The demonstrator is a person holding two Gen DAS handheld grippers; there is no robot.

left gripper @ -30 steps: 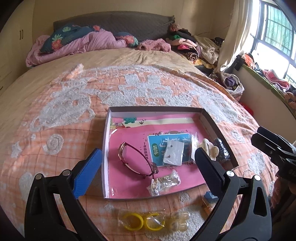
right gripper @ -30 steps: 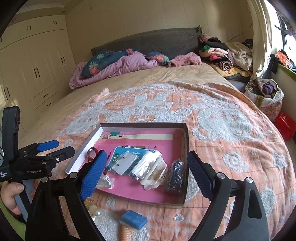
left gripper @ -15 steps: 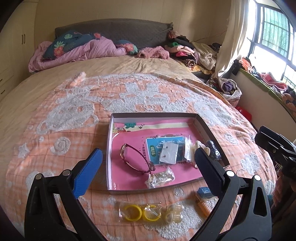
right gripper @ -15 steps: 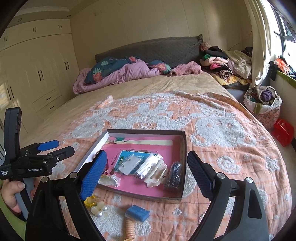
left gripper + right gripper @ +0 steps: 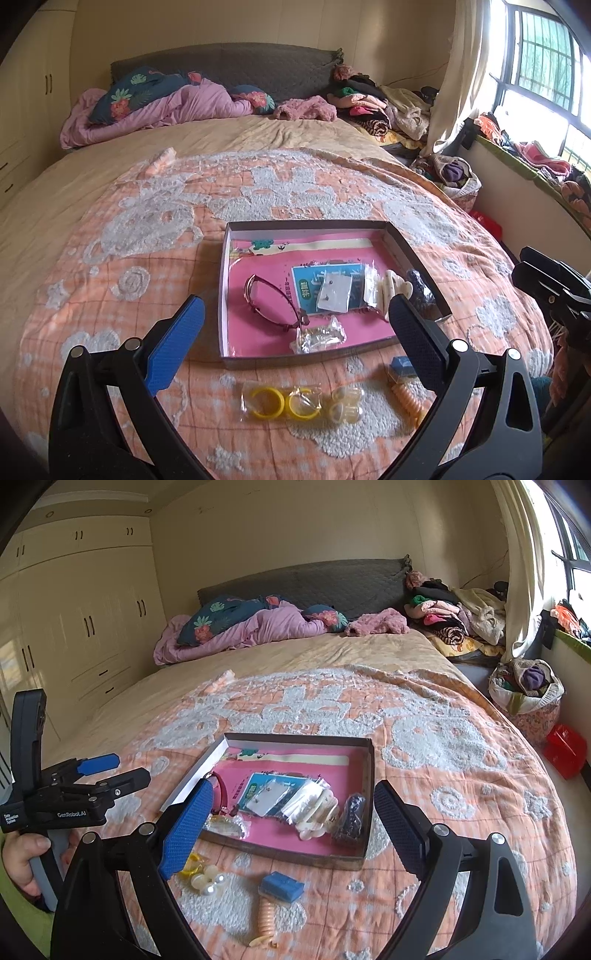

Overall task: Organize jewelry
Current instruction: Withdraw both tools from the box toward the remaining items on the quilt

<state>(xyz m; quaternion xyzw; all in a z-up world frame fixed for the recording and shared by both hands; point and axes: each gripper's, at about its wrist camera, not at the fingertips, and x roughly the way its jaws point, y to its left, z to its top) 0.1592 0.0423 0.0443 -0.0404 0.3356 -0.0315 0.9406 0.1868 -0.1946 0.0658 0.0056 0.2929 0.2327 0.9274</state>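
We hold the left gripper [image 5: 295, 339] tilted downward with its fingers [image 5: 173, 350] spread wide and nothing between them. Our right gripper [image 5: 293, 827] points down at a similar slant, fingers [image 5: 188, 830] just as far apart and empty. From the right wrist view, our left hand [image 5: 26, 860] is seen wrapped around the left gripper's handle.

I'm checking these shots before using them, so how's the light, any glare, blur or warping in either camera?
Left wrist view: daylight blows out the window at the upper right, the bed bulges from fisheye, the tray is sharp. Right wrist view: softer, even light, only a bright strip by the curtain, the wardrobe bends near the edge, no visible motion blur.
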